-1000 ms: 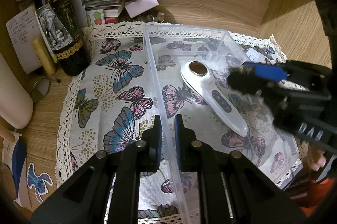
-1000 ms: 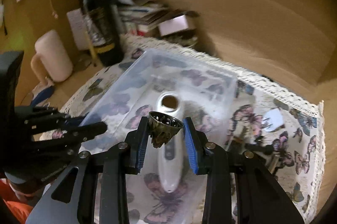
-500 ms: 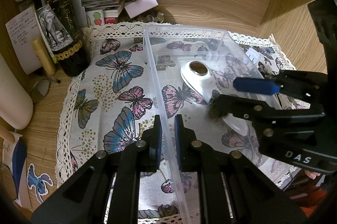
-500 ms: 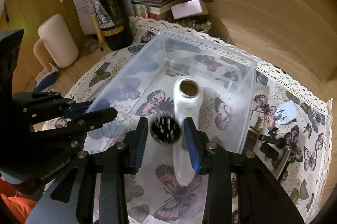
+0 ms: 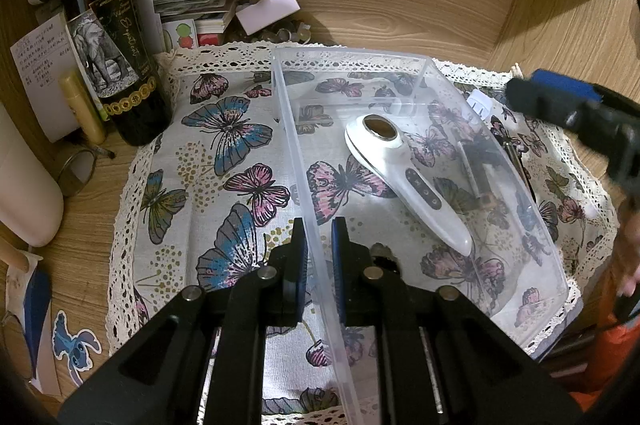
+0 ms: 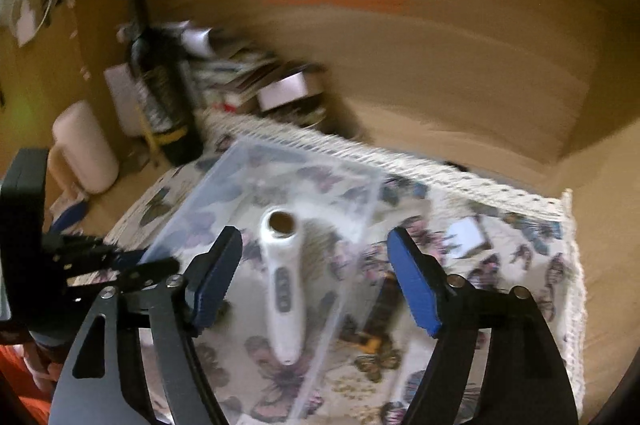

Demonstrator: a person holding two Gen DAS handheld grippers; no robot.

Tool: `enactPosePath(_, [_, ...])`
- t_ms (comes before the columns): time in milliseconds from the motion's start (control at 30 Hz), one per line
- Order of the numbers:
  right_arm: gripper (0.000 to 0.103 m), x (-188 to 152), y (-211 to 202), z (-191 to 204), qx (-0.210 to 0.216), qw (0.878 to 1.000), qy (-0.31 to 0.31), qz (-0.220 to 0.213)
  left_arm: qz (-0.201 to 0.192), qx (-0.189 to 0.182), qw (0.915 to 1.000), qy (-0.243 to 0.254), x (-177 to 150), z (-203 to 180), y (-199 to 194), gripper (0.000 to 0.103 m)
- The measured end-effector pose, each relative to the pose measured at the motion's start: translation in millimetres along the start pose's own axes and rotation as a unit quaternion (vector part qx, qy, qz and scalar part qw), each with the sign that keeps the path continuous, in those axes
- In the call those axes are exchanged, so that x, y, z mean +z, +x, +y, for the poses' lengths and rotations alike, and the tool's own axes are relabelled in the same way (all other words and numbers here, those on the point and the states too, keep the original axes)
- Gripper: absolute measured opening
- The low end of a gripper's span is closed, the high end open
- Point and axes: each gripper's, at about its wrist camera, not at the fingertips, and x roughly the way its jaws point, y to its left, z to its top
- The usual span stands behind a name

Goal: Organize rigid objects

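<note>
Clear bin (image 5: pixel 400 65) rim pinched — right jaws opening, empty.

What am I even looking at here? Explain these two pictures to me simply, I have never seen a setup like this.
There is no robot: a person holds a two-finger gripper in each hand, and each gripper carries a wide-angle camera looking along its fingers. That gives two pictures, one per hand.

In the left-hand picture the left gripper is shut on the near wall of a clear plastic bin, steadying it. The bin stands on a butterfly cloth on a wooden desk. Inside lies a white handheld device and, near the grip, a small dark thing I cannot identify. A wine bottle and a pile of papers stand behind.

The right-hand picture is blurred. The right gripper is above the bin, its jaws opening with nothing between them.
</note>
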Motion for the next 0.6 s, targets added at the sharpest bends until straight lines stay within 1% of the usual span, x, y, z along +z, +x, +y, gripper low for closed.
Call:
enactPosePath(33, [0.08,0,-4,-7,-0.012,1.0,0.008,-0.006,0.0,0.0,1.0,0.0,0,0,0,0.011])
enactPosePath(100, [0.086,-1,-10,-19,-0.038,0.999,0.021,-0.017,0.0,0.0,1.0,0.0,0,0,0,0.011])
enactPosePath(167, [0.086,-3,-13,-33,-0.063,0.997,0.032,-0.02,0.0,0.0,1.0,0.001,0,-1,0,0.012])
enactPosePath(233, [0.086,-8,-14,-48,-0.081,0.996,0.044,-0.013,0.0,0.001,1.0,0.001,0,0,0,0.012])
enactPosePath(300, [0.086,-15,-12,-63,-0.1,0.993,0.06,-0.002,0.0,0.001,1.0,0.001,0,-1,0,0.012])
enactPosePath(467, [0.086,-38,3,-95,-0.12,0.987,0.095,0.038,0.0,0.001,1.0,0.001,-1,-1,0,0.012])
enactPosePath(600, [0.083,-57,19,-111,-0.119,0.983,0.113,0.077,0.0,0.001,1.0,0.001,0,-1,0,0.012])
